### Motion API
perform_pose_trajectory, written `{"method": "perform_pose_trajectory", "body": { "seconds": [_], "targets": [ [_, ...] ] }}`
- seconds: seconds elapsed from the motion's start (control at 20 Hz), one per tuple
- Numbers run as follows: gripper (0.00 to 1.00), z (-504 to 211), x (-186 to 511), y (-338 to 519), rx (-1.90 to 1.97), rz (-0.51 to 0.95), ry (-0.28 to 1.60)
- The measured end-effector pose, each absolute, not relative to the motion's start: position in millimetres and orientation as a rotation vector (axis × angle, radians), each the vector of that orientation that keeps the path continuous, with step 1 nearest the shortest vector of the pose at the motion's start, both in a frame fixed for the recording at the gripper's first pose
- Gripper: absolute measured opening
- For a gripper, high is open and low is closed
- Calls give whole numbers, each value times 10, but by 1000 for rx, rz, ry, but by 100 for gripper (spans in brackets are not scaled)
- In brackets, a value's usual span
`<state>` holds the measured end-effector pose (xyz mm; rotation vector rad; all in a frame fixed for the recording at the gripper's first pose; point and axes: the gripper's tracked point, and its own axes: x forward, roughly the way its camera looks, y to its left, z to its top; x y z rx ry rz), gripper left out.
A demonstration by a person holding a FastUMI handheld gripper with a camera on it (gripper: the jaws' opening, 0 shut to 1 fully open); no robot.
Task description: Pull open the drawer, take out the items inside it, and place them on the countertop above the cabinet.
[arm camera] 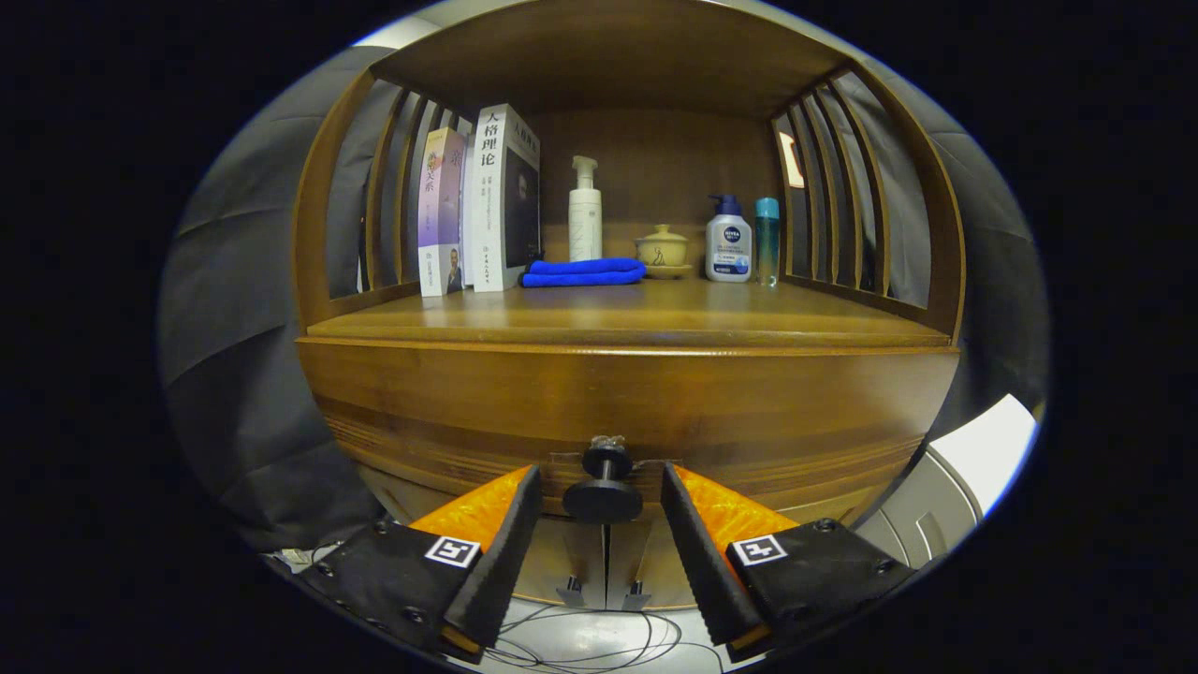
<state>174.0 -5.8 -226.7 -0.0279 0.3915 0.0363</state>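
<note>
The gripper (601, 487) fingers stand spread either side of the drawer (627, 398) knob (603, 496), whose stem points straight toward them.

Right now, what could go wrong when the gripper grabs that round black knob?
The gripper is open, its fingers either side of the round black knob without touching. It may slip off the small knob. A hard tug on the brown wooden drawer might topple the tall white pump bottle above.
</note>
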Motion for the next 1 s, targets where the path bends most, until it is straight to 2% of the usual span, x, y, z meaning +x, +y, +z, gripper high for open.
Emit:
{"method": "perform_pose_trajectory", "body": {
  "seconds": [0.05,0.2,0.3,0.4,1.0],
  "targets": [
    [82,-2263,1728,-60,-26,37,393],
    [52,-2265,1741,-55,-15,27,391],
    [47,-2273,1743,-63,-19,26,398],
    [36,-2286,1742,-63,-19,25,404],
    [36,-2248,1287,-64,-13,41,394]
  ]
}}
